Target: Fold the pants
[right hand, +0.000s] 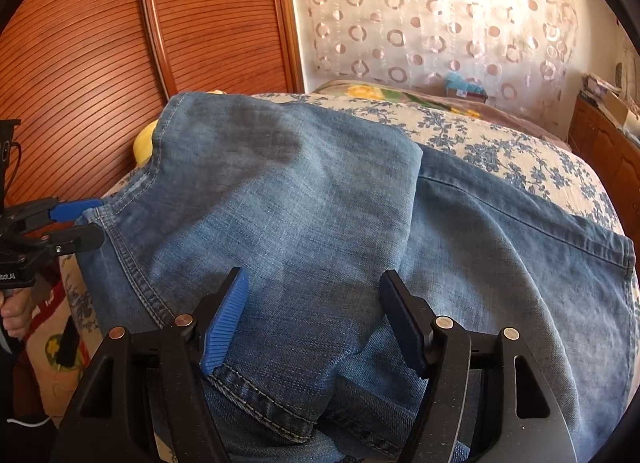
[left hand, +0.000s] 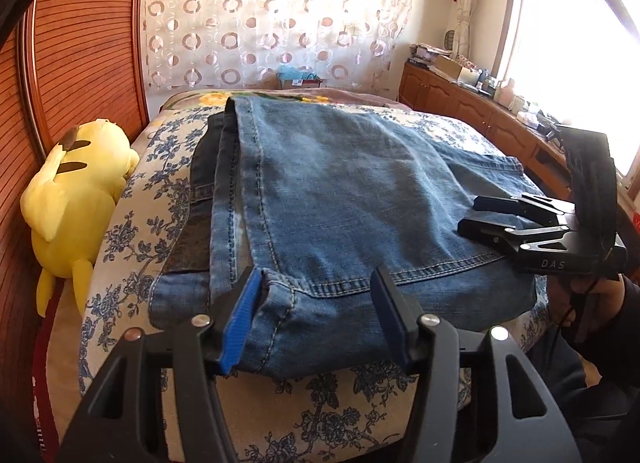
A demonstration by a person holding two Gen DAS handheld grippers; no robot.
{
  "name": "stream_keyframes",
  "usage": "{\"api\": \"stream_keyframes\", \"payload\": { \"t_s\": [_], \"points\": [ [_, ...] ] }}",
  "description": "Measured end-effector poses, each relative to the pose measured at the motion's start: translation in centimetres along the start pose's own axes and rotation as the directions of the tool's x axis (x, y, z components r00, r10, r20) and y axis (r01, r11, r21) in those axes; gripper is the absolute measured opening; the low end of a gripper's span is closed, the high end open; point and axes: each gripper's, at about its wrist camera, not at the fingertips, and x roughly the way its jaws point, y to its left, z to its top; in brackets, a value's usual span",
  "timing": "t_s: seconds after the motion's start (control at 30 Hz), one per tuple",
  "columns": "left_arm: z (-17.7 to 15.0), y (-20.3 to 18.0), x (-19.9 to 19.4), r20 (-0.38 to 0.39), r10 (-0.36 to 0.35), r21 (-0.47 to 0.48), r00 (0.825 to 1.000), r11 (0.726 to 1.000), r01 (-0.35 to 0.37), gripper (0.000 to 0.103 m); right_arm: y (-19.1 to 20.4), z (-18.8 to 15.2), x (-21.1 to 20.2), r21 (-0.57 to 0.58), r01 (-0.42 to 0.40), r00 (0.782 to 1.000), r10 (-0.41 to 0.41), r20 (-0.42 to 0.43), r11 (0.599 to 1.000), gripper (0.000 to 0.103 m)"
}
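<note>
**Both claws spread over folded jeans on the bed**

The left gripper point(left hand: 316, 303) stands with its jaws wide, holding nothing; its blue-padded fingers point(left hand: 240, 327) straddle the near hem corner of the jeans point(left hand: 340, 183), one pad just beside the small rolled cuff there. The right gripper point(right hand: 316, 319) is likewise spread wide and empty, its fingers poised over the near fold of the denim, where a stitched hem lies between them. Seen from the left wrist, the right gripper point(left hand: 476, 215) rests low at the jeans' right edge, fingers parted.

The jeans lie folded, layer over layer, flat on the bed's blue-flowered bedspread point(left hand: 160, 167), reaching to its near edge. Left of the jeans, against a slatted wooden panel point(left hand: 80, 43), sits a yellow plush toy point(left hand: 76, 199). Beyond the jeans hangs a circle-patterned curtain point(left hand: 272, 15); to their right runs a wooden cabinet point(left hand: 460, 103) under a bright window point(left hand: 572, 23).
</note>
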Motion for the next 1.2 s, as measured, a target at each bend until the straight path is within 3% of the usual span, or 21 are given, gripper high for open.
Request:
{"api": "stream_keyframes", "payload": {
  "t_s": [0.07, 0.33, 0.53, 0.77, 1.2],
  "points": [
    [-0.1, 0.3, 0.2, -0.012, 0.008, -0.010, 1.000, 1.000, -0.008, 0.053, 0.0, 0.0, 0.0, -0.002, 0.005, 1.000, -0.005, 0.004, 1.000, 0.070],
    [-0.8, 0.8, 0.6, -0.023, 0.035, -0.034, 0.999, 0.999, -0.036, 0.029, 0.0, -0.1, -0.2, 0.003, 0.006, 1.000, -0.006, 0.016, 1.000, 0.070],
    [-0.3, 0.7, -0.8, 0.020, 0.030, -0.030, 0.999, 0.999, -0.030, 0.010, -0.3, 0.0, -0.3, 0.021, 0.005, 1.000, -0.005, 0.019, 1.000, 0.070],
    [0.3, 1.3, -2.6, 0.062, 0.057, -0.033, 0.996, 0.998, -0.055, 0.006, -0.7, 0.3, -0.7, 0.028, 0.009, 1.000, -0.010, 0.023, 1.000, 0.070],
    [-0.8, 2.3, -0.9, 0.003, 0.066, -0.063, 0.998, 0.996, -0.066, 0.008, -1.2, -0.8, -3.7, 0.026, 0.010, 1.000, -0.011, 0.020, 1.000, 0.070]
  ]
}}
